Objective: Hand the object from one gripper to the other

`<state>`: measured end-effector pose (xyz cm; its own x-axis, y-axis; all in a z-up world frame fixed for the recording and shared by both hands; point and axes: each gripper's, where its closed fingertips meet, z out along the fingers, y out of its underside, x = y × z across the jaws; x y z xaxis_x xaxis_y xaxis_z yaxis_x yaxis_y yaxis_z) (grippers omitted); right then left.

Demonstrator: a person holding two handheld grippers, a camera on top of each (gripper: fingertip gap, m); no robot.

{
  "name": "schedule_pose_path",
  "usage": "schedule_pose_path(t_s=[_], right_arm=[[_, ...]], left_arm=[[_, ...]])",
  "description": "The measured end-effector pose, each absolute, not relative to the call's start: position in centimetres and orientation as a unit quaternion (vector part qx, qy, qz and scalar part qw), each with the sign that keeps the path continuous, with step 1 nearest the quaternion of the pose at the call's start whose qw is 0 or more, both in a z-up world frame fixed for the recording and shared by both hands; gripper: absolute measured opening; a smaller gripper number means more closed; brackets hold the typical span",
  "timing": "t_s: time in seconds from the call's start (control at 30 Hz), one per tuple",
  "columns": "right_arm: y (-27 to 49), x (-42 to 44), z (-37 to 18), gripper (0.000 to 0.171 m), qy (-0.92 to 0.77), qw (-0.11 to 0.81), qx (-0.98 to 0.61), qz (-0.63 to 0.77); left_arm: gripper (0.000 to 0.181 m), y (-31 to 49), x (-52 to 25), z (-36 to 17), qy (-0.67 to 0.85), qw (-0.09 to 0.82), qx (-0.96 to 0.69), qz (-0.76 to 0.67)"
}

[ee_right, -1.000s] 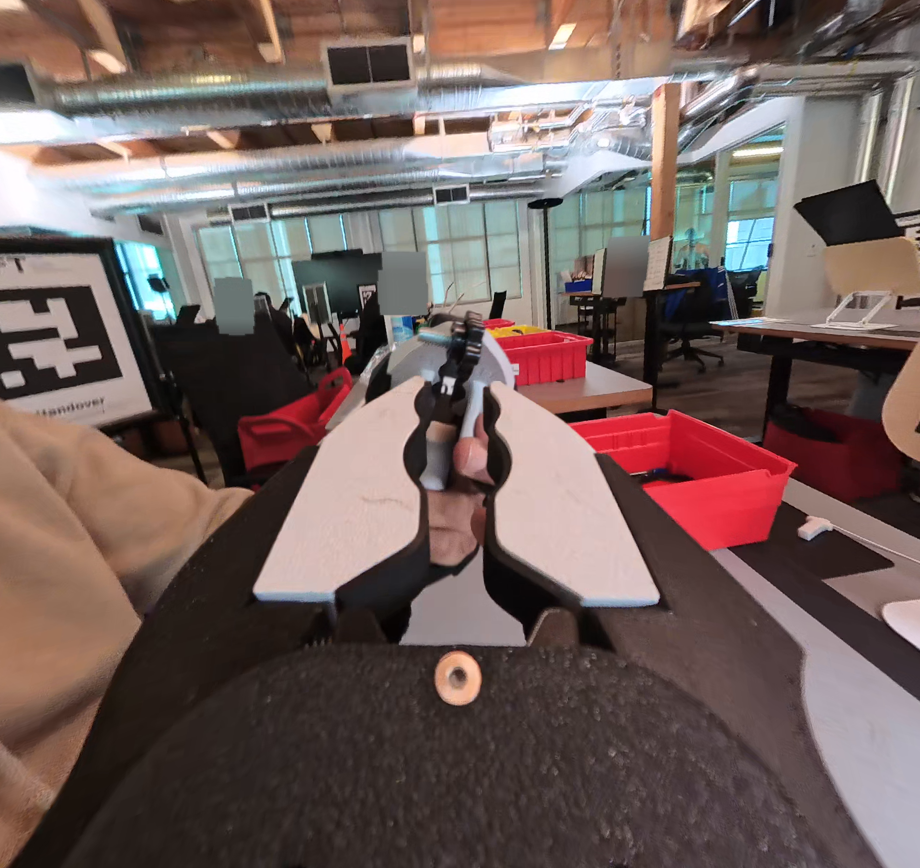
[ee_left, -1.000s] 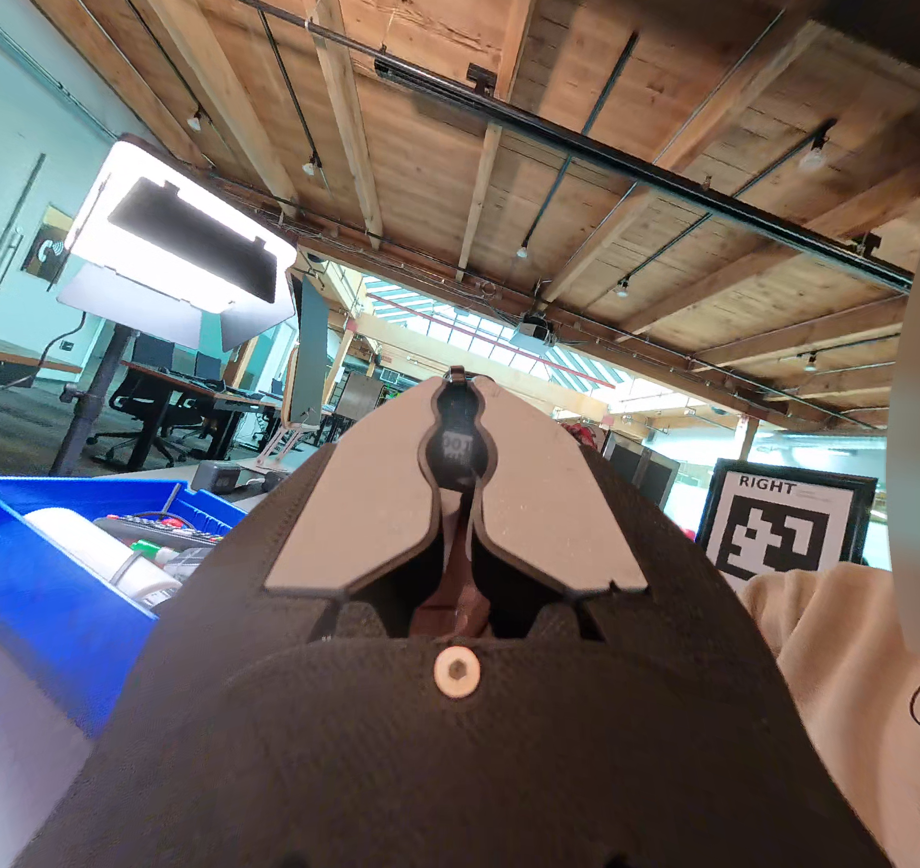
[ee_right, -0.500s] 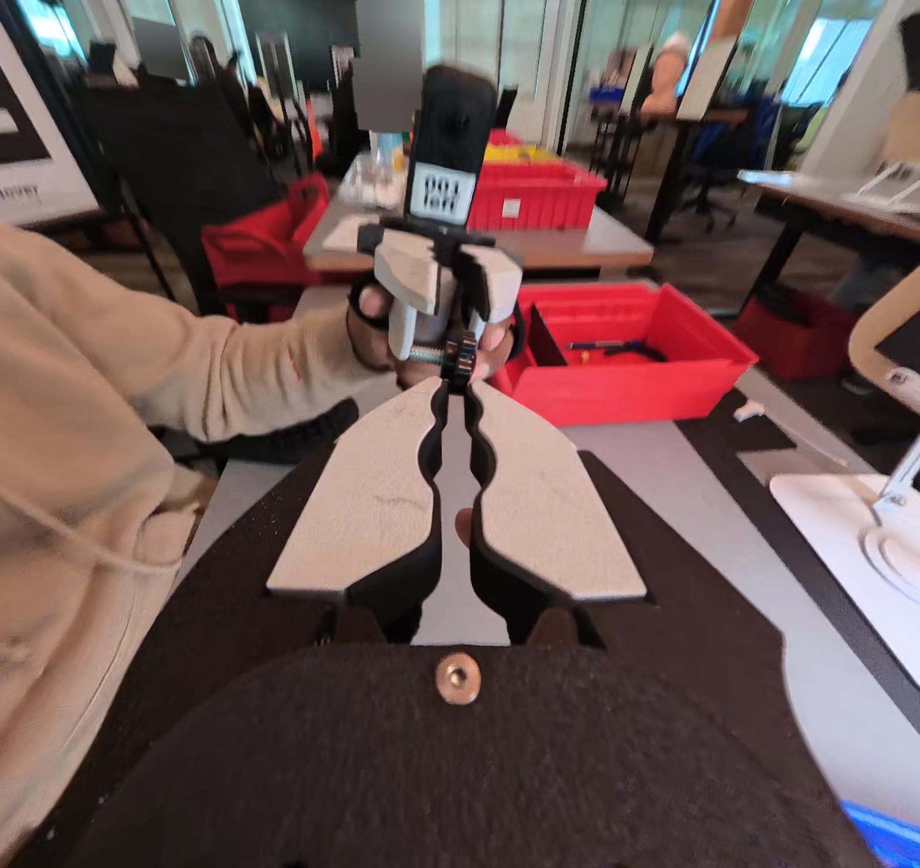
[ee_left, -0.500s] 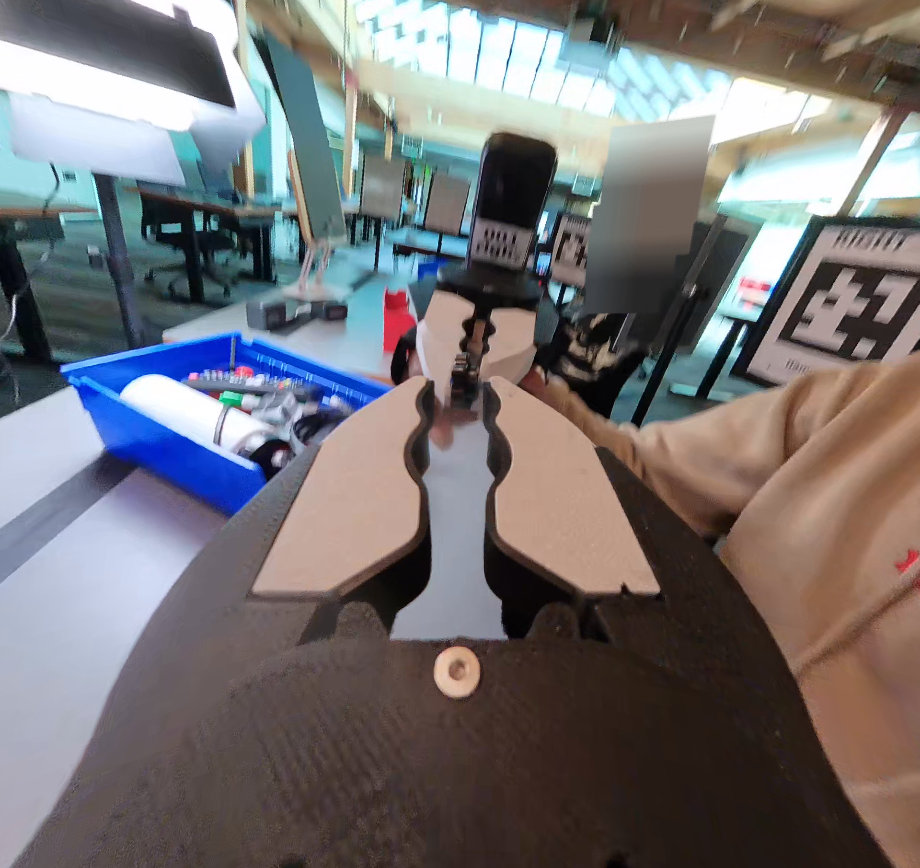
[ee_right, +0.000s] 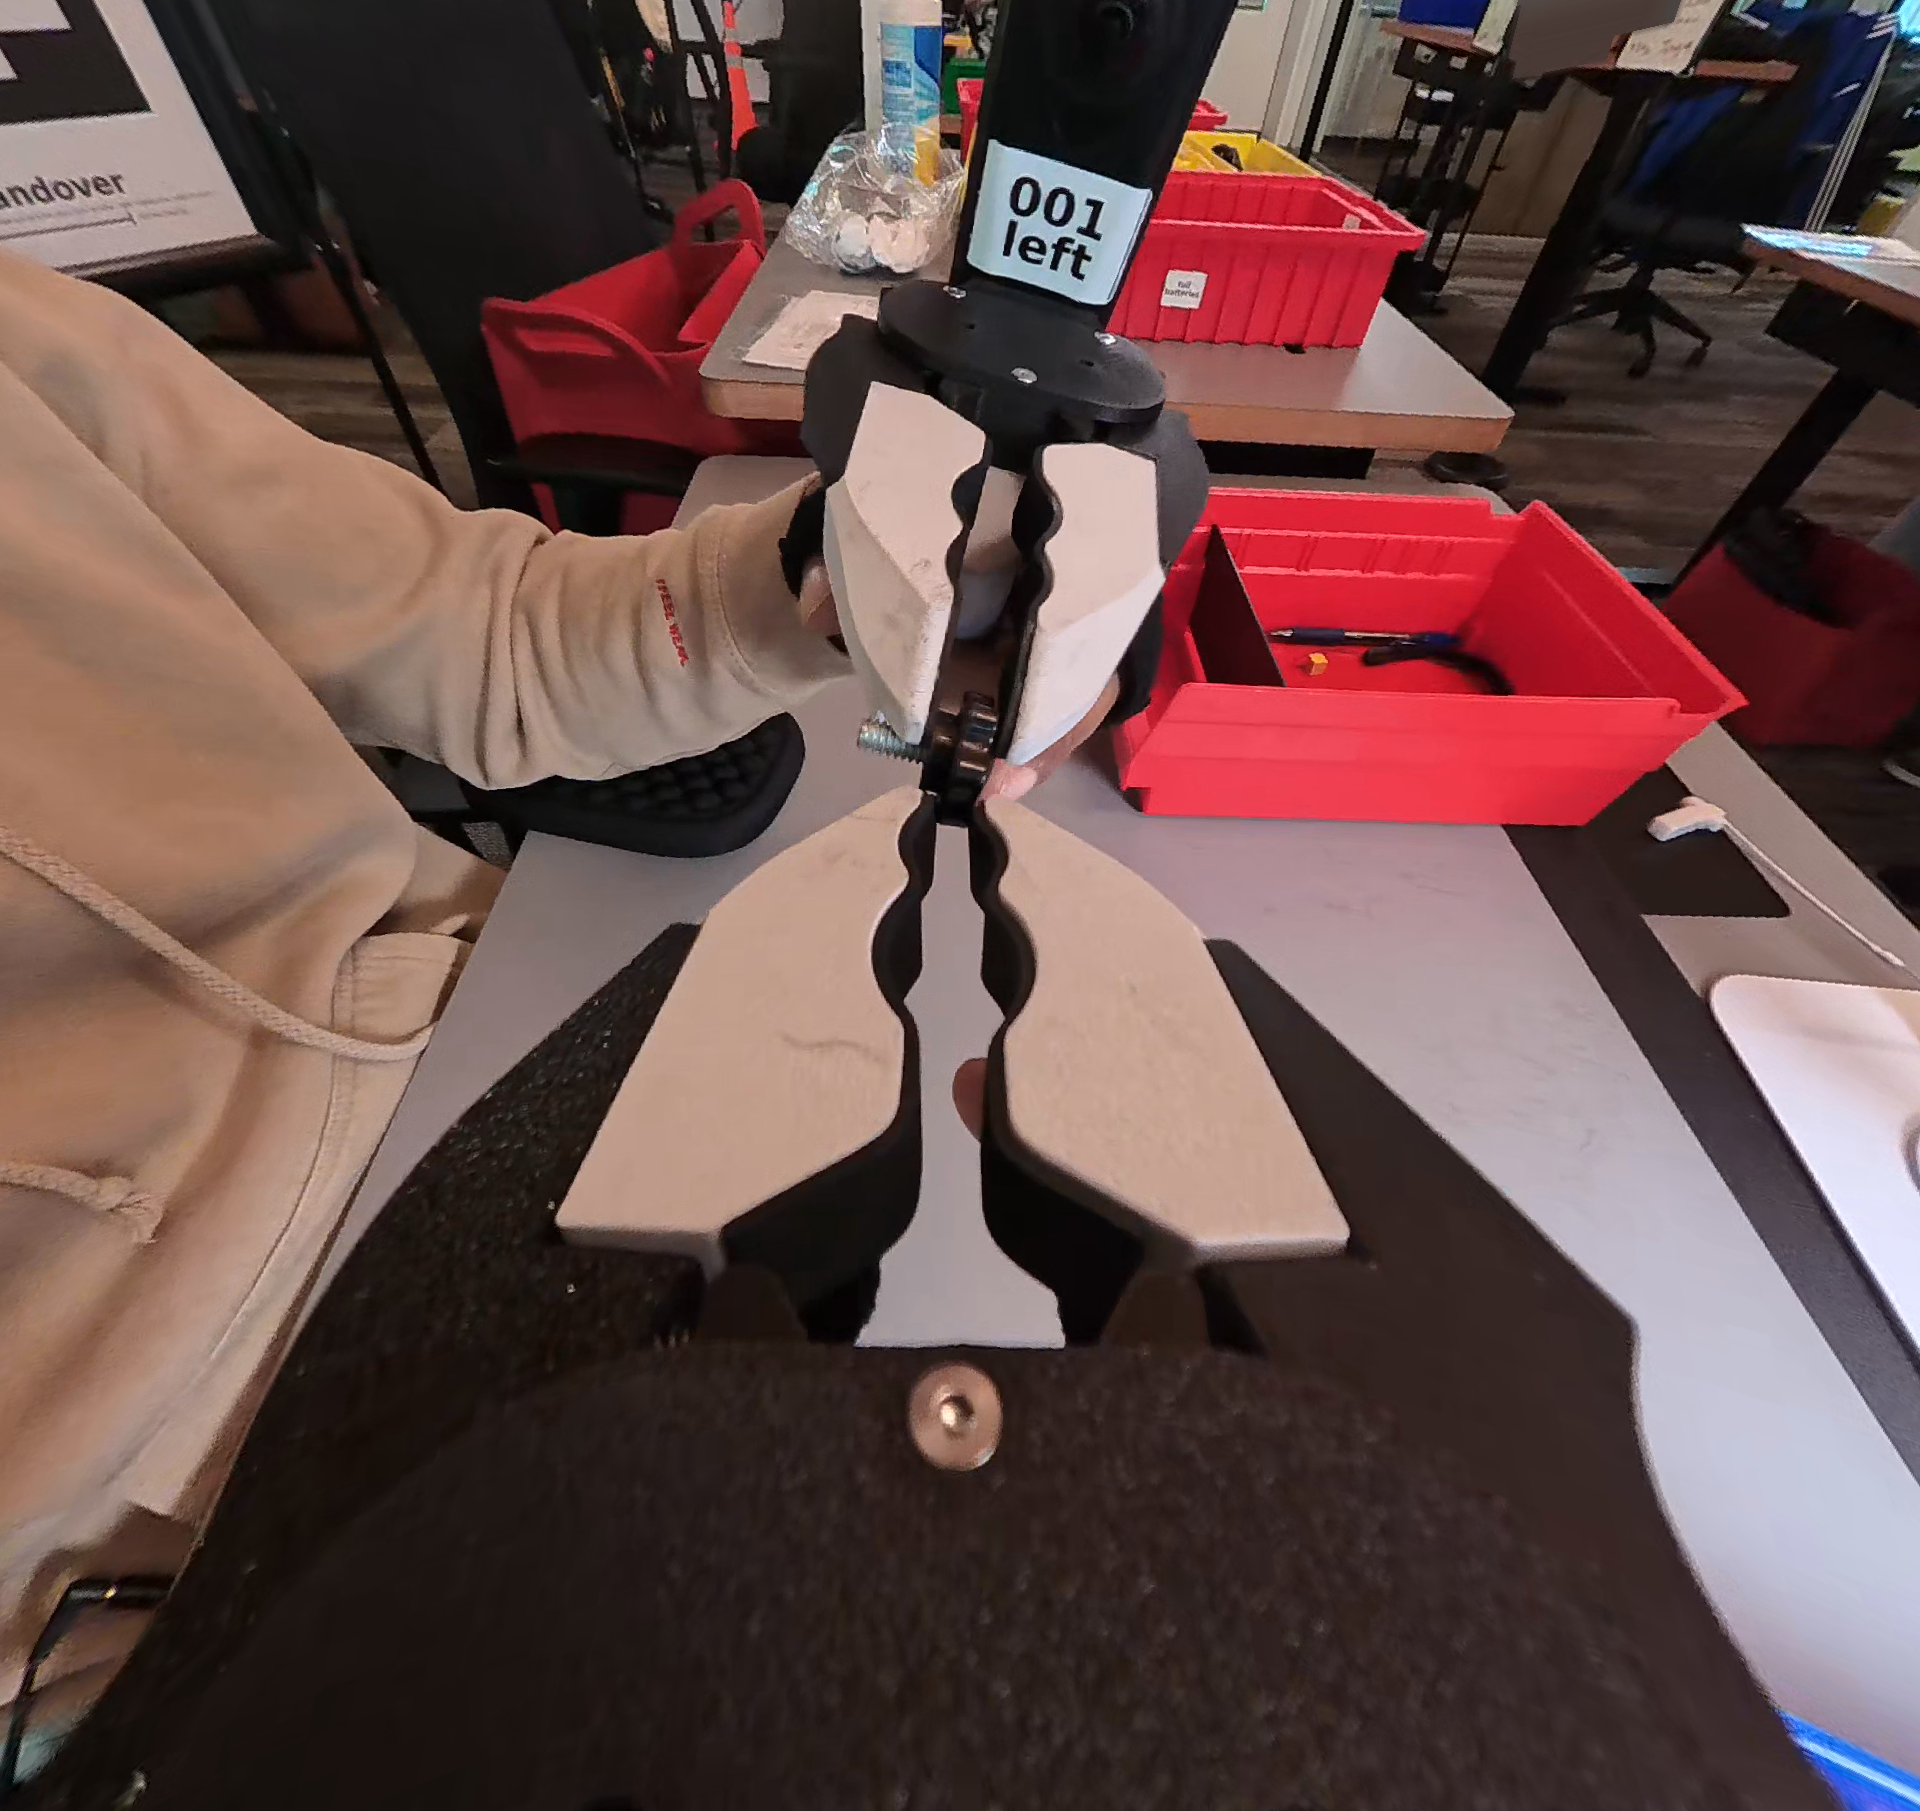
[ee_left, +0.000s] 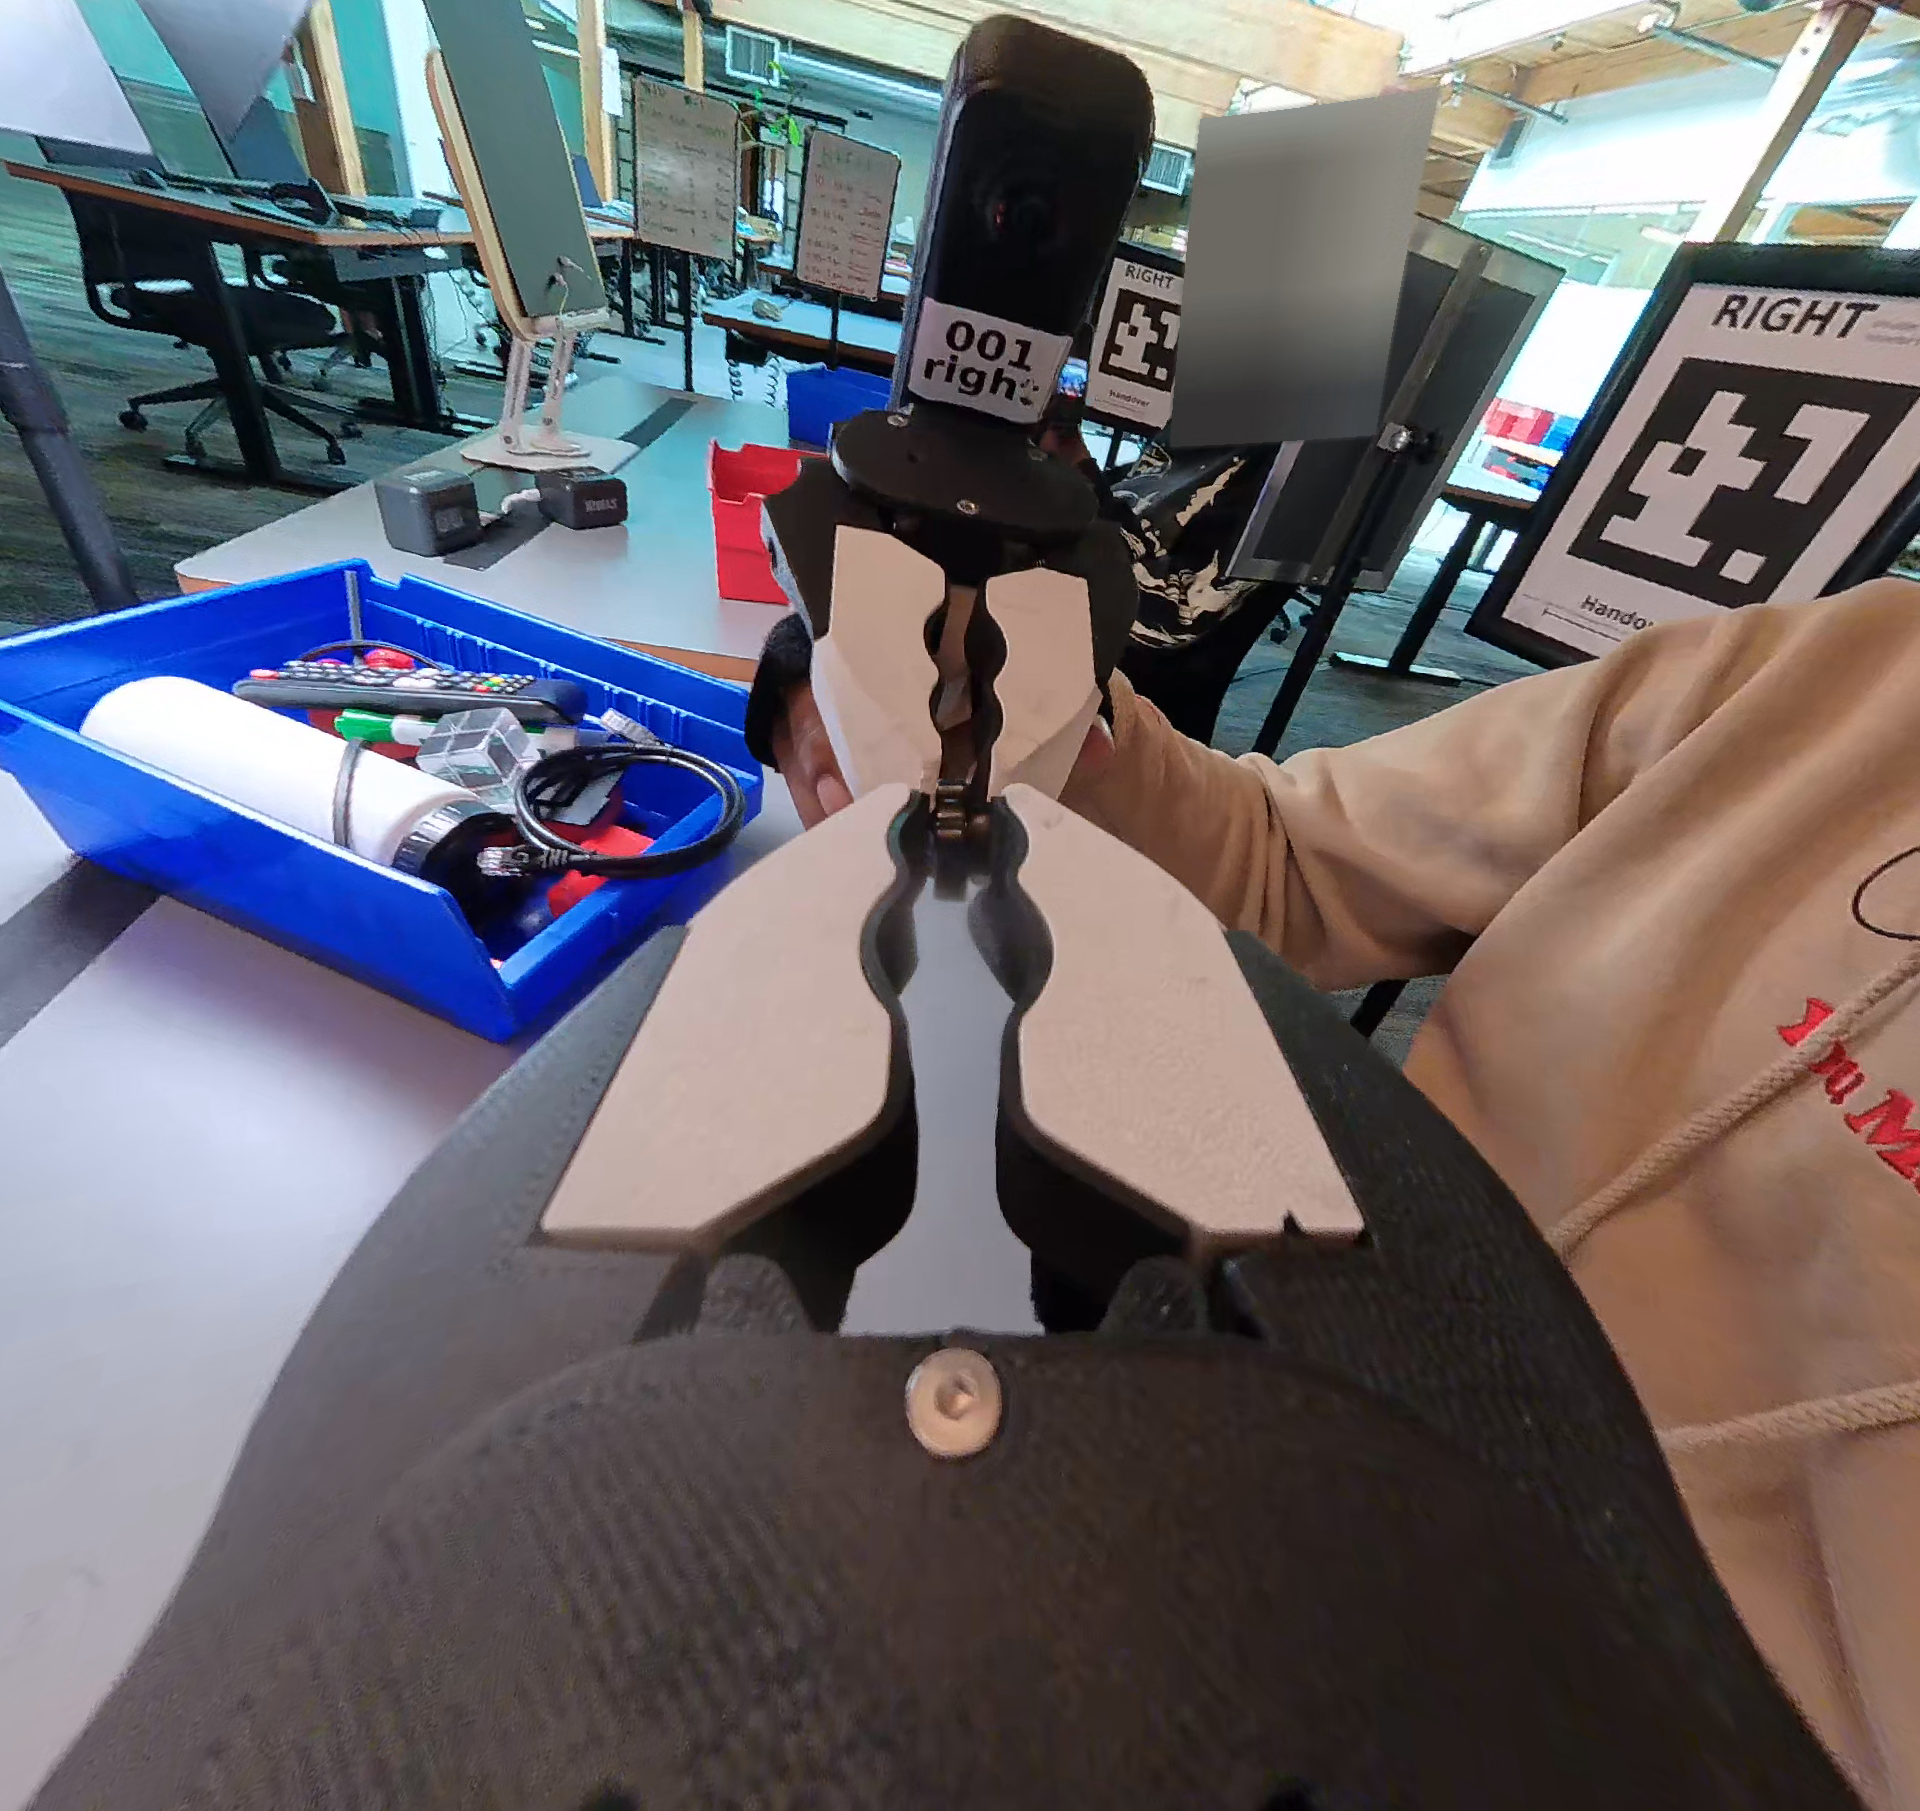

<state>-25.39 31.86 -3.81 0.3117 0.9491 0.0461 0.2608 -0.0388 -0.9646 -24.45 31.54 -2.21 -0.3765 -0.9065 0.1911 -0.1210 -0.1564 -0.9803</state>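
A white label (ee_left: 982, 364) with black writing is stuck on the black camera (ee_left: 1039, 161), and the other camera (ee_right: 1112, 16) has a white label (ee_right: 1055, 226) too. Two framed signs (ee_left: 1704, 473) (ee_left: 1143, 338) show black-and-white block patterns with words, and two whiteboards (ee_left: 681, 166) carry handwriting too small to read. Red letters sit on the beige sweater (ee_left: 1849, 1065), and a small white sticker (ee_right: 1182, 287) is on a red bin (ee_right: 1278, 255).

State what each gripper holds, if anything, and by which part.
Both are shut on one small black knob with a threaded screw. The left gripper pinches its upper part, the right gripper its lower edge; the screw sticks out sideways.
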Motion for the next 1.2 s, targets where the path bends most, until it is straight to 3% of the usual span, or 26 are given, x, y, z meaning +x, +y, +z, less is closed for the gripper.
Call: schedule_pose_path(t_s=[0.13,0.33,0.47,0.57,0.9,1.2], right_arm=[[32.4,-25.2,-2.5,0.006,-0.454,0.544,-0.615,0.346],[33.7,-25.9,-0.6,0.024,-0.395,0.615,-0.570,0.376],[33.9,-26.7,1.0,0.021,-0.336,0.659,-0.527,0.419],[34.0,-26.2,1.8,0.009,-0.308,0.676,-0.511,0.432],[31.6,-25.4,1.5,0.008,-0.404,0.614,-0.532,0.421],[30.6,-26.6,0.3,0.006,-0.445,0.586,-0.536,0.414]], left_arm=[[0.011,32.3,-24.7,-0.8,0.530,0.347,-0.446,-0.632],[0.010,34.1,-25.9,2.9,0.406,0.405,-0.396,-0.717],[0.011,34.2,-25.6,3.2,0.354,0.410,-0.376,-0.752],[0.011,33.8,-25.3,3.1,0.345,0.408,-0.367,-0.761],[0.016,32.2,-25.9,2.8,0.450,0.396,-0.373,-0.708],[0.010,30.9,-26.1,1.9,0.504,0.366,-0.377,-0.686]])
